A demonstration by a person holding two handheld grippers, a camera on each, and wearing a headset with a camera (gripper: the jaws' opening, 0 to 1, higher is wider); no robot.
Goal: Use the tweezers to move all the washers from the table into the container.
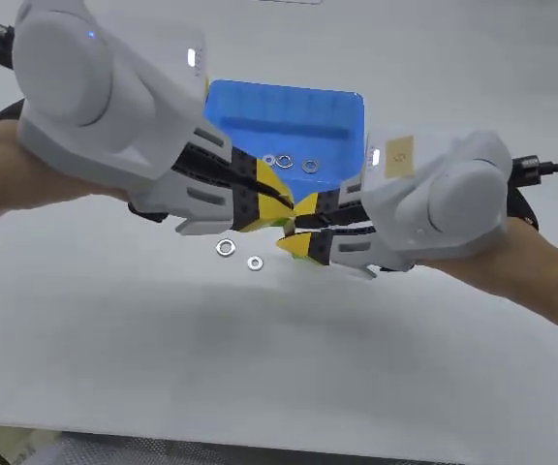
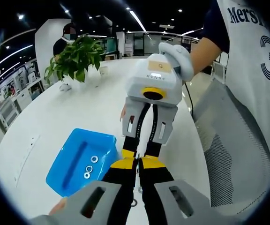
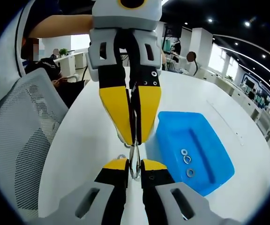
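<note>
Left hand-held gripper (image 1: 281, 201) meets right hand-held gripper (image 1: 291, 242), closed.

The head view looks forward and down from close above the white table (image 1: 279, 368), over both grippers. The left gripper view faces the right gripper (image 2: 138, 157) head-on at close range. The right gripper view looks back at the left gripper (image 3: 134, 140), with the tweezers (image 3: 135, 157) between them. All three views share the blue container (image 1: 260, 107).

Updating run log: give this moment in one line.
left hand-held gripper: shut on tweezers | right hand-held gripper: unclear | container: three washers | table: two washers
</note>
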